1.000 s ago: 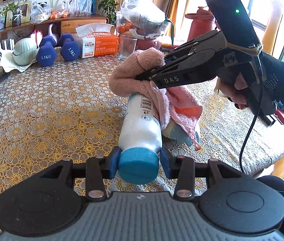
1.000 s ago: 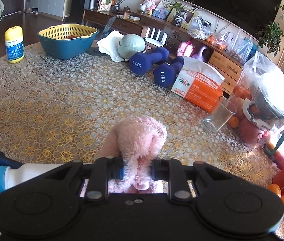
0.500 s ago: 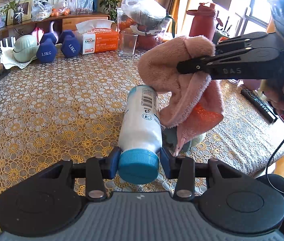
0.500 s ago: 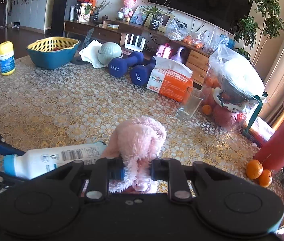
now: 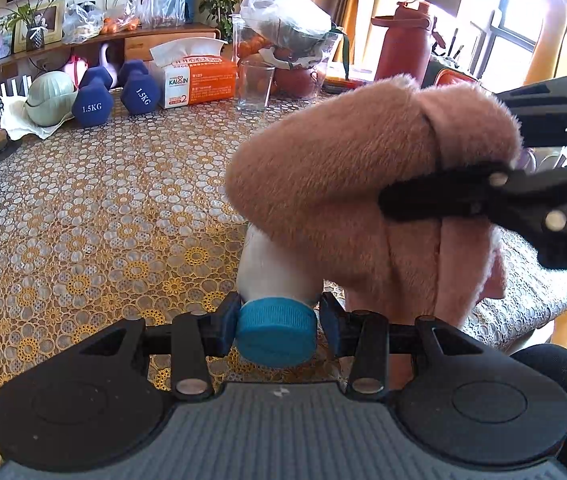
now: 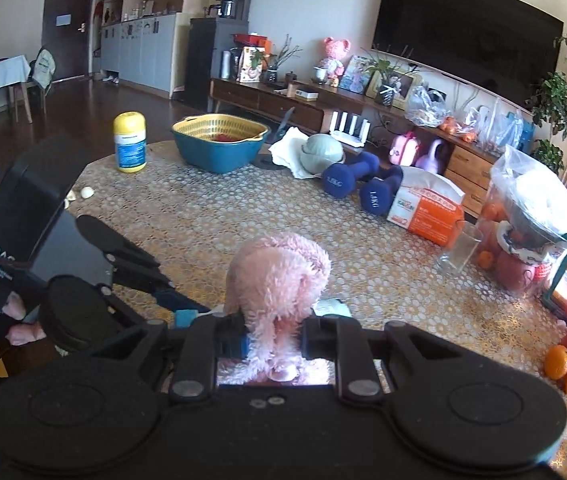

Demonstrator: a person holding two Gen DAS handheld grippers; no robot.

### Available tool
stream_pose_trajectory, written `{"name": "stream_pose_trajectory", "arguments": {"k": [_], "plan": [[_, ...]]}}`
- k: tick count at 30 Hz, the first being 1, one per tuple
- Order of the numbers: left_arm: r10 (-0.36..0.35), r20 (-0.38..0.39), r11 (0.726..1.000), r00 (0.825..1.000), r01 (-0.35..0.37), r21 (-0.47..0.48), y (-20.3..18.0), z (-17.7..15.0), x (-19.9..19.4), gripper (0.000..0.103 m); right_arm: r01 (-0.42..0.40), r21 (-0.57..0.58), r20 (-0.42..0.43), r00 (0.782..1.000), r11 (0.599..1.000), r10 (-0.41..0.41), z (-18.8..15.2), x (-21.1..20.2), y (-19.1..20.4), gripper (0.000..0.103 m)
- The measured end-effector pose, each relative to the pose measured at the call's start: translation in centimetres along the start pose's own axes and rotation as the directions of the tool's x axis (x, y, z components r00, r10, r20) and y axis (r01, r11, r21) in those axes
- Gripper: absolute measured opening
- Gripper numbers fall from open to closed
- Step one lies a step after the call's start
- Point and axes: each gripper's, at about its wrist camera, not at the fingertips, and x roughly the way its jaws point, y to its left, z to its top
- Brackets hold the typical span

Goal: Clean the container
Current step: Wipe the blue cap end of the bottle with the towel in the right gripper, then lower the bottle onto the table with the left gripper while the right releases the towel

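Note:
A white bottle (image 5: 271, 268) with a blue cap (image 5: 276, 330) points away from me, and my left gripper (image 5: 277, 326) is shut on the cap. A fluffy pink cloth (image 5: 363, 184) covers most of the bottle's body and rests against it. My right gripper (image 6: 273, 340) is shut on that pink cloth (image 6: 279, 276). In the right wrist view the left gripper (image 6: 187, 312) reaches in from the left, and only a sliver of the white bottle (image 6: 333, 307) shows beside the cloth.
On the patterned tablecloth (image 5: 83, 208) stand two blue dumbbells (image 5: 115, 94), an orange tissue box (image 5: 199, 80), a drinking glass (image 5: 255, 86) and a bag of fruit (image 5: 287, 44). A blue basin with a yellow strainer (image 6: 219, 142) and a yellow-capped jar (image 6: 129, 142) sit far left.
The right gripper has carried the pink cloth nearer to the bottle's cap end, where it now hides most of the bottle's body. The left gripper still grips the cap.

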Motion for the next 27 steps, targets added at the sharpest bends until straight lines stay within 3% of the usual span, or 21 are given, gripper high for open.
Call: {"name": "stream_pose_trajectory", "arguments": {"k": [9, 12, 27], "plan": [[0.01, -0.002, 1.0, 1.0, -0.01, 0.005, 0.2, 0.3, -0.1, 0.042, -0.001, -0.059, -0.063, 0.998, 0.998, -0.003, -0.3, 4.3, 1.6, 0.02], [0.006, 0.014, 1.0, 1.0, -0.006, 0.011, 0.3, 0.5, -0.4, 0.032, 0.005, -0.064, -0.074, 0.997, 0.998, -0.009, -0.2, 5.2, 1.4, 0.02], [-0.007, 0.027, 1.0, 1.0, 0.007, -0.002, 1.7, 1.1, -0.3, 0.031, 0.15, -0.029, -0.105, 0.983, 0.988, -0.152, 0.6, 9.1, -2.6, 0.02]]}}
